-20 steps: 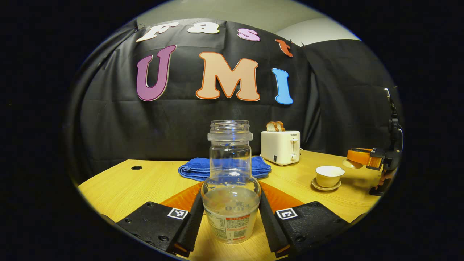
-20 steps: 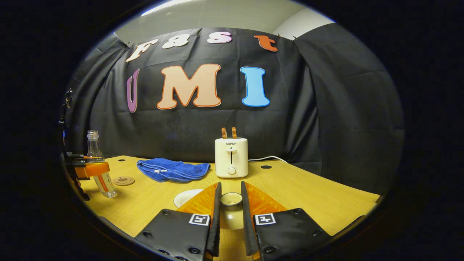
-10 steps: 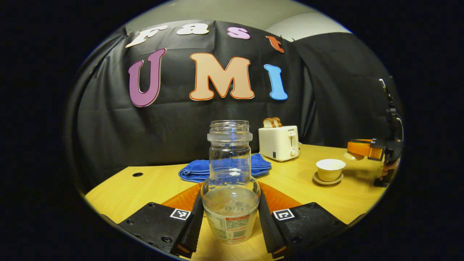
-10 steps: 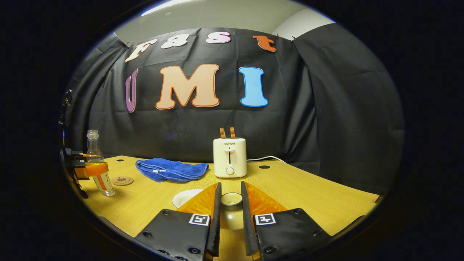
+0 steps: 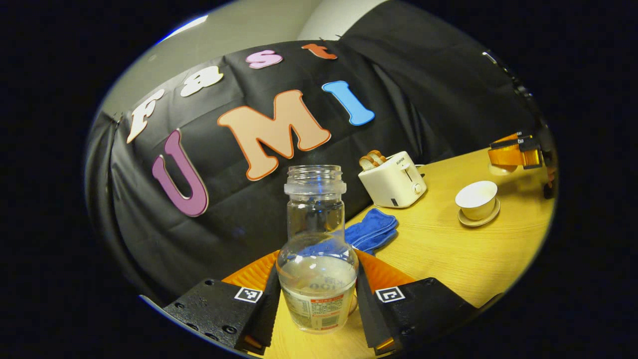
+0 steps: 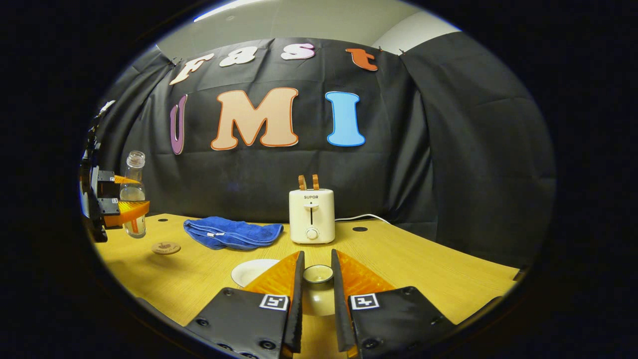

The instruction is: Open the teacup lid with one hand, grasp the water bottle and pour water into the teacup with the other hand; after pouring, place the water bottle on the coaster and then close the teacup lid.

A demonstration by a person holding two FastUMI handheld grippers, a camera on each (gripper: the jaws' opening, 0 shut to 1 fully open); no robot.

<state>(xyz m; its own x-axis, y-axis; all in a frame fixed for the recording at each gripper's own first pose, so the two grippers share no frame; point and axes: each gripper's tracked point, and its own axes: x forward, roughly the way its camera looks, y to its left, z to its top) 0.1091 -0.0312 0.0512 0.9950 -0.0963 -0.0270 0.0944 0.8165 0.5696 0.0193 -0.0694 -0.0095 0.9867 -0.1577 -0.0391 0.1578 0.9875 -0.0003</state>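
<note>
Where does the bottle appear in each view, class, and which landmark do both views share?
Left gripper view: the bottle stands at bottom centre, clamped between that gripper's own fingers.
Right gripper view: the bottle is at the far left, held above the table by the other gripper.
Shared landmark: the toaster, beside the blue towel.

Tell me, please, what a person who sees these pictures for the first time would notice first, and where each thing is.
In the left gripper view, the clear water bottle, uncapped and partly filled, stands out at the centre, clamped in the left gripper. Further right on the wooden table, the uncovered teacup sits on its saucer. In the right gripper view, the right gripper holds the teacup lid, with the white toaster behind.
</note>
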